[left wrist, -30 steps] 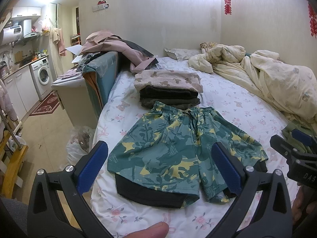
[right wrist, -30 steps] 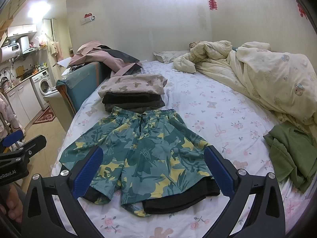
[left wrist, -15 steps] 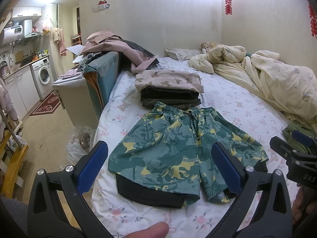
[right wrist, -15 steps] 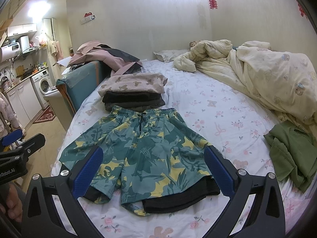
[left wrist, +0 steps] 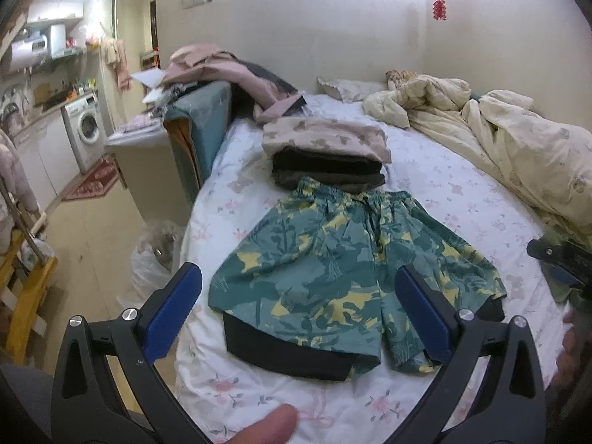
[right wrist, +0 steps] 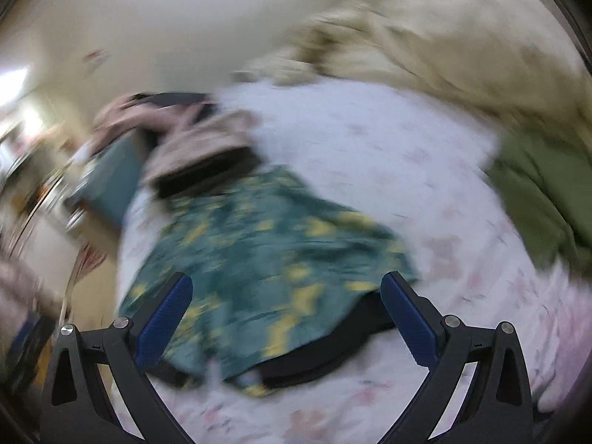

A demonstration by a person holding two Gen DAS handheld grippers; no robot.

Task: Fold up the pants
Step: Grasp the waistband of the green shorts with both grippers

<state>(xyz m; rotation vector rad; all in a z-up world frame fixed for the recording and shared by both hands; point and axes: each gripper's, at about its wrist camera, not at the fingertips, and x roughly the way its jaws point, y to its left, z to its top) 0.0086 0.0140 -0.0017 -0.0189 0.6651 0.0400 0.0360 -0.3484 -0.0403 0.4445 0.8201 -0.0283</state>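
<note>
Left claw [left wrist: 298,310] and right claw [right wrist: 283,314], both spread wide and empty, hover above green camouflage shorts [left wrist: 344,262] lying flat and unfolded on the flowered bed [left wrist: 462,199], where a first fold likely requires gripping a leg hem.

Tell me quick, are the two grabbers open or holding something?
Left gripper: open, holding nothing, above the green patterned shorts.
Right gripper: open, holding nothing; its picture is blurry.

Left tool [left wrist: 298,309] and right tool [right wrist: 285,314] both spread wide, empty.
</note>
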